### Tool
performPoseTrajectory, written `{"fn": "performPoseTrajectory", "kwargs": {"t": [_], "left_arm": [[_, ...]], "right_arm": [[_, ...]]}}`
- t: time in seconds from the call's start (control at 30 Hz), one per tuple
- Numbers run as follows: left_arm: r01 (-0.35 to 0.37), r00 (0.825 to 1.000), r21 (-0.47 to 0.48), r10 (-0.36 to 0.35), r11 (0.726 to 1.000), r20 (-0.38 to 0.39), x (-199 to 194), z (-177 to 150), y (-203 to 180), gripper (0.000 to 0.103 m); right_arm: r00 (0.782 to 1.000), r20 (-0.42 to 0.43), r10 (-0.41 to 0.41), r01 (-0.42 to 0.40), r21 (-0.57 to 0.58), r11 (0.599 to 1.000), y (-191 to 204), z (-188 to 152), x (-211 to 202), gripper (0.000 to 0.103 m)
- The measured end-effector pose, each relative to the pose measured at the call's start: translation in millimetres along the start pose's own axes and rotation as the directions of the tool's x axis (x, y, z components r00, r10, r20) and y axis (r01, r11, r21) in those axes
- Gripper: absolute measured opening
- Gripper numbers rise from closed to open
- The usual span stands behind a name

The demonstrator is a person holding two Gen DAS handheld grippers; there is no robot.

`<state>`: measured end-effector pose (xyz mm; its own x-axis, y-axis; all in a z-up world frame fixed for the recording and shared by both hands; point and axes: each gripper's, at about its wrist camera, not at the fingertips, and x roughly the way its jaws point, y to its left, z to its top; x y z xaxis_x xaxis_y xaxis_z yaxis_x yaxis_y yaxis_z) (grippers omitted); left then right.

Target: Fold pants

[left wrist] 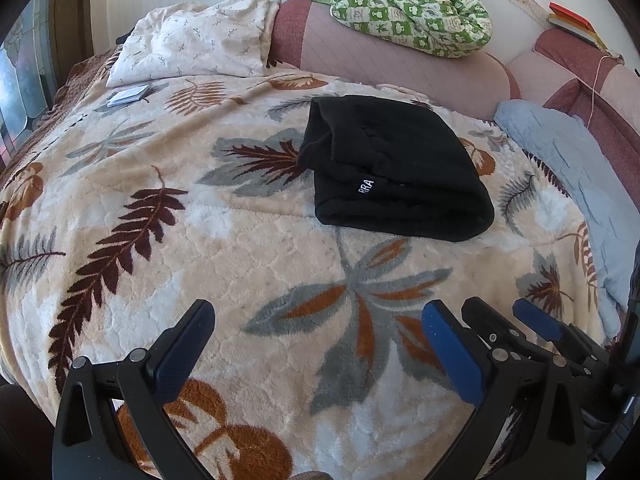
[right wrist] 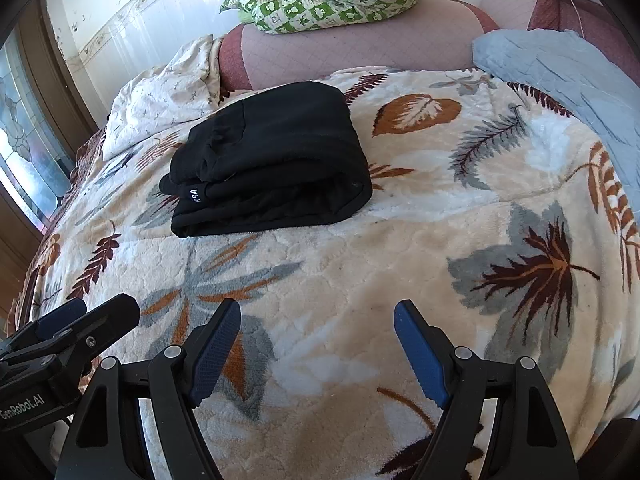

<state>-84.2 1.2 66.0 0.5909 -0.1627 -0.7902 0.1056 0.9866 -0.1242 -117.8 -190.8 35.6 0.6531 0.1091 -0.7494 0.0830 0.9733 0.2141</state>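
The black pants (left wrist: pixel 394 168) lie folded into a compact stack on the leaf-patterned blanket (left wrist: pixel 200 220), a small white label on the near side. They also show in the right wrist view (right wrist: pixel 272 160). My left gripper (left wrist: pixel 320 320) is open and empty, hovering over the blanket well short of the pants. My right gripper (right wrist: pixel 318 320) is open and empty too, also short of the pants. In the left wrist view my right gripper (left wrist: pixel 504 316) shows at the lower right. In the right wrist view my left gripper (right wrist: pixel 92 312) shows at the lower left.
A cream pillow (left wrist: pixel 192 40) lies at the far left, with a small booklet (left wrist: pixel 128 94) beside it. A green patterned quilt (left wrist: pixel 412 4) sits on the pink headboard (left wrist: pixel 380 68). A light blue quilted cover (left wrist: pixel 580 184) lies along the right side.
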Motion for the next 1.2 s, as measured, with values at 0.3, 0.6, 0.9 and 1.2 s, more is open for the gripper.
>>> {"fn": "performPoseTrajectory", "kwargs": {"t": [0.3,0.6,0.9,1.2], "left_arm": [[0.003,1.0,-0.012,-0.003,1.0,0.006,-6,1,1,0.103],[-0.002,1.0,-0.001,0.002,1.0,0.029,-16,1,0,0.103],[-0.012,0.999,0.015,0.011,1.0,0.043,-23,-2,-2,0.103],[-0.012,0.999,0.02,0.011,1.0,0.051,-23,-3,-4,0.103]], "right_arm": [[1.0,0.012,-0.003,0.003,0.004,1.0,-1,1,-6,0.084],[1.0,0.03,-0.006,0.006,0.004,1.0,0,3,-14,0.084],[0.999,0.052,-0.012,0.013,-0.005,1.0,3,3,-22,0.085],[0.997,0.066,-0.027,0.028,-0.02,0.999,5,3,-26,0.085]]}}
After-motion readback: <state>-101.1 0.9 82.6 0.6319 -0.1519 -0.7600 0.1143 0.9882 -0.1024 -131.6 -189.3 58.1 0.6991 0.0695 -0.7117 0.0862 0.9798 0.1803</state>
